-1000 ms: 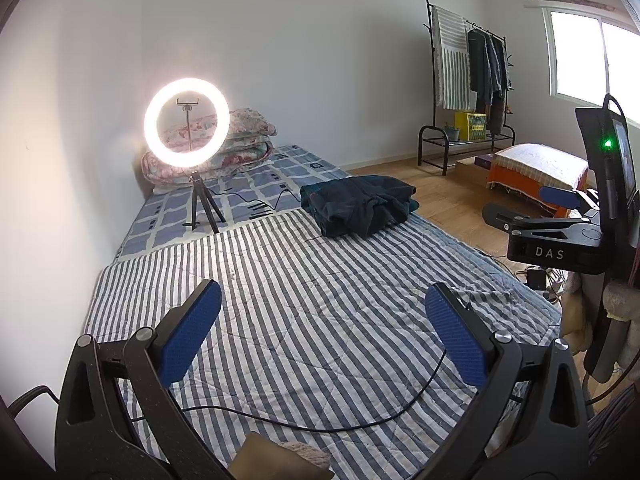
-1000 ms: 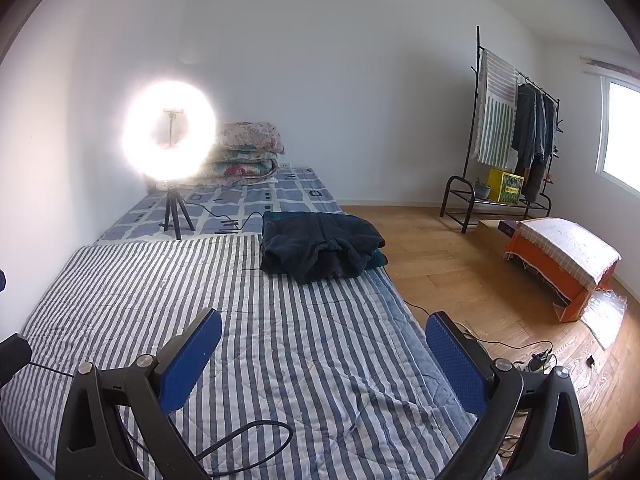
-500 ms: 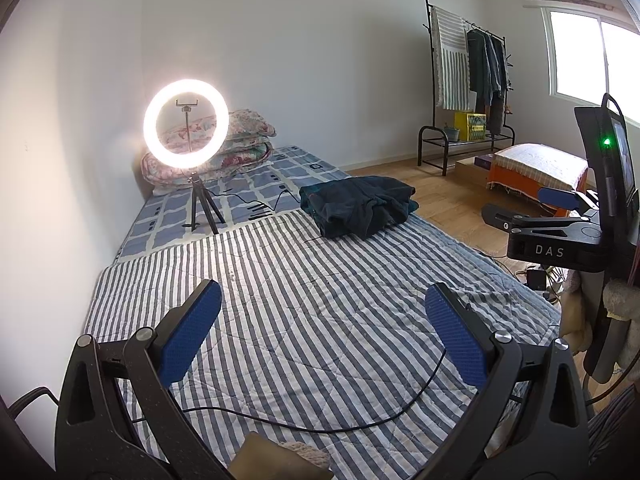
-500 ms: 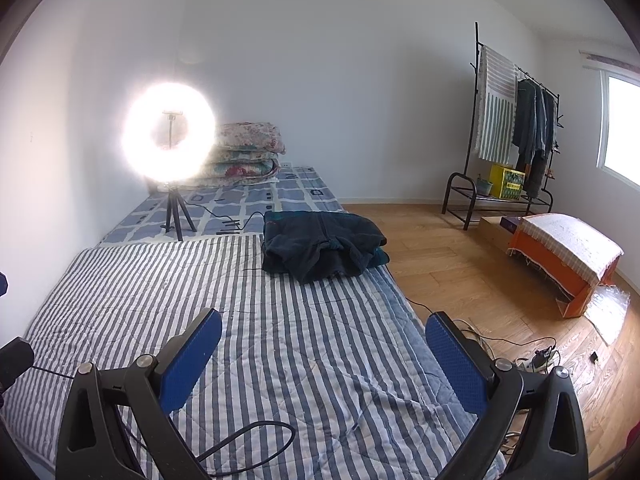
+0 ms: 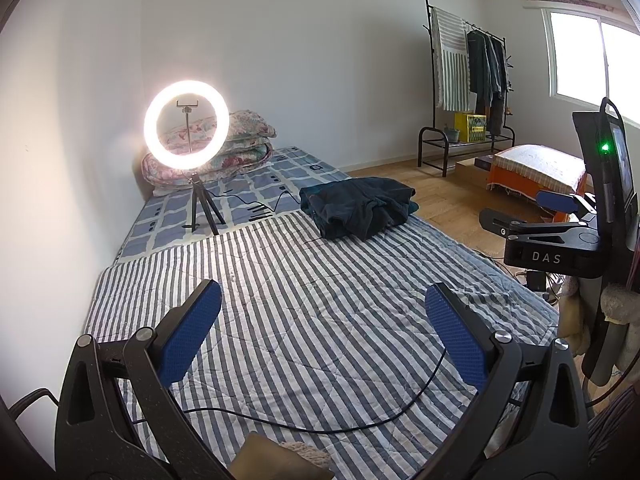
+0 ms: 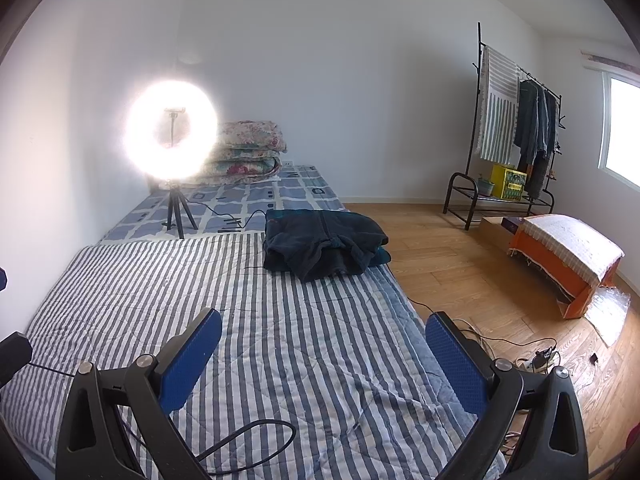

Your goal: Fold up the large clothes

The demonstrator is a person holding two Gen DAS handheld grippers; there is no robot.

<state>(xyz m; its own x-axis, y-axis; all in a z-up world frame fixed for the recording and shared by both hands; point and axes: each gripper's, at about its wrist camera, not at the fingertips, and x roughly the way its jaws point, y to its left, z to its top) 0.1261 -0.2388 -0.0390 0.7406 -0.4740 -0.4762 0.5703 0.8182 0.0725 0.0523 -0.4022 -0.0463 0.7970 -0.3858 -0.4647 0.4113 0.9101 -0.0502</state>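
A dark navy garment (image 5: pixel 358 211) lies bunched in a loose pile on the far right part of the striped bed cover (image 5: pixel 304 320); it also shows in the right wrist view (image 6: pixel 324 242). My left gripper (image 5: pixel 322 330) is open and empty, held above the near part of the bed, far from the garment. My right gripper (image 6: pixel 322 354) is open and empty, above the bed's near right side. The right gripper's body also shows at the right of the left wrist view (image 5: pixel 560 240).
A lit ring light on a tripod (image 5: pixel 187 126) stands on the checked sheet, folded floral quilts (image 5: pixel 236 148) behind it. A black cable (image 5: pixel 320 426) runs across the near cover. A clothes rack (image 6: pixel 516 128) and an orange box (image 6: pixel 568 258) stand on the wooden floor (image 6: pixel 460 264).
The right wrist view has shifted slightly; the garment and the left gripper have not visibly moved. Both grippers stay open.
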